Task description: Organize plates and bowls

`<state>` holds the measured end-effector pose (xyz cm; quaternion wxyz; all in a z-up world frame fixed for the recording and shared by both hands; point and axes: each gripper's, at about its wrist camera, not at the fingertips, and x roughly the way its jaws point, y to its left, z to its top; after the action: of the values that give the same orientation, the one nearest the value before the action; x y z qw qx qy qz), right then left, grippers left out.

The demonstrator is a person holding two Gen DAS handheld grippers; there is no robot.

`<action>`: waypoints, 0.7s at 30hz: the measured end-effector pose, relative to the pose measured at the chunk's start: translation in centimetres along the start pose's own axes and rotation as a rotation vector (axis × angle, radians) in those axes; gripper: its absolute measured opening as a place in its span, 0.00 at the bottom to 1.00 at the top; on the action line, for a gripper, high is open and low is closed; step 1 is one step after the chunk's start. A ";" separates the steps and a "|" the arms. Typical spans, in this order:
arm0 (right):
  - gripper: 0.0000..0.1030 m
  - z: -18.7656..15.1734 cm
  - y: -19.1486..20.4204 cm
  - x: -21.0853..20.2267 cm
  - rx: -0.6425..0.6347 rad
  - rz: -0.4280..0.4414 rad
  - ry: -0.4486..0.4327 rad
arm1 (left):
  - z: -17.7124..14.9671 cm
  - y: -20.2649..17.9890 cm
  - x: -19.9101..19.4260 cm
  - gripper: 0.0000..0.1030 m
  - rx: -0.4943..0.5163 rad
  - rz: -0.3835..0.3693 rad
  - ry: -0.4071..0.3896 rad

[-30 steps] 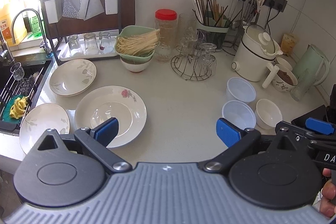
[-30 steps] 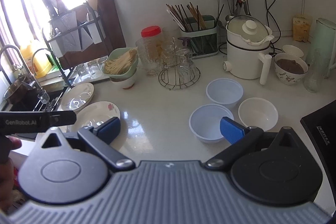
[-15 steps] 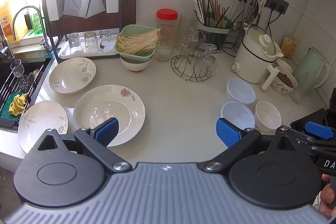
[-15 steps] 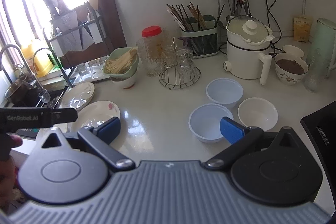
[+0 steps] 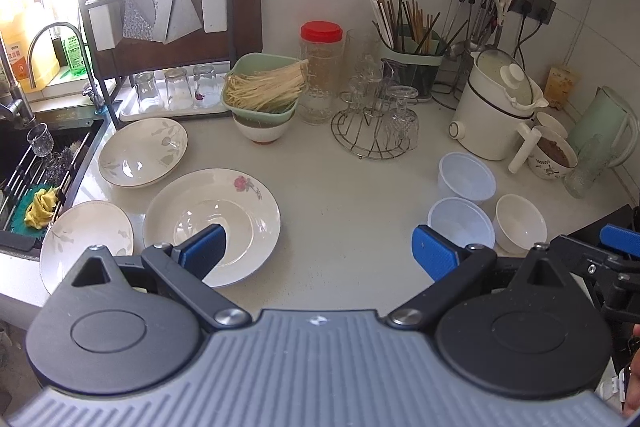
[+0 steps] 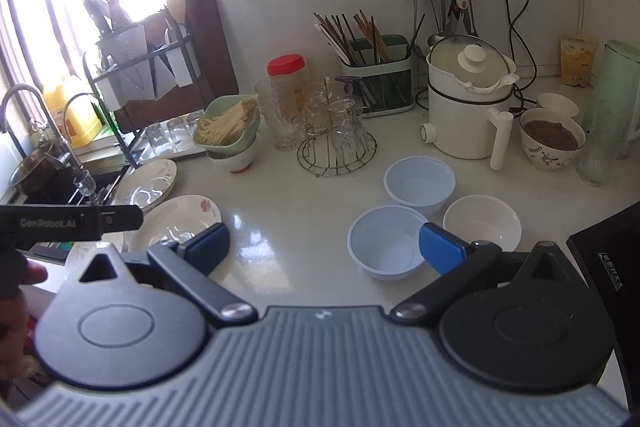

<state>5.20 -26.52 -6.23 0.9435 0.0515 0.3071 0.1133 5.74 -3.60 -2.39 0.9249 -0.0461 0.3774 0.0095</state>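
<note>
Three plates sit on the counter's left by the sink — the rose plate (image 5: 224,211) nearest, two leaf plates (image 5: 142,151) behind and beside it. Three bowls (image 6: 386,241) cluster at right, near the cooker (image 6: 468,107). Your left gripper (image 5: 316,251) hangs above the counter (image 5: 352,203), jaws wide apart, holding nothing. Your right gripper (image 6: 324,247) — same story, spread wide and touching nothing.
</note>
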 end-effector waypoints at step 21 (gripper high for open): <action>1.00 -0.5 -3.2 1.3 -0.005 0.078 -0.021 | -4.5 -1.0 0.1 0.98 -0.101 0.096 0.038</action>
<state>6.50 -29.26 -7.93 0.9416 0.0620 0.2949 0.1501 2.76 -4.98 -5.56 0.9124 -0.0747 0.3958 0.0722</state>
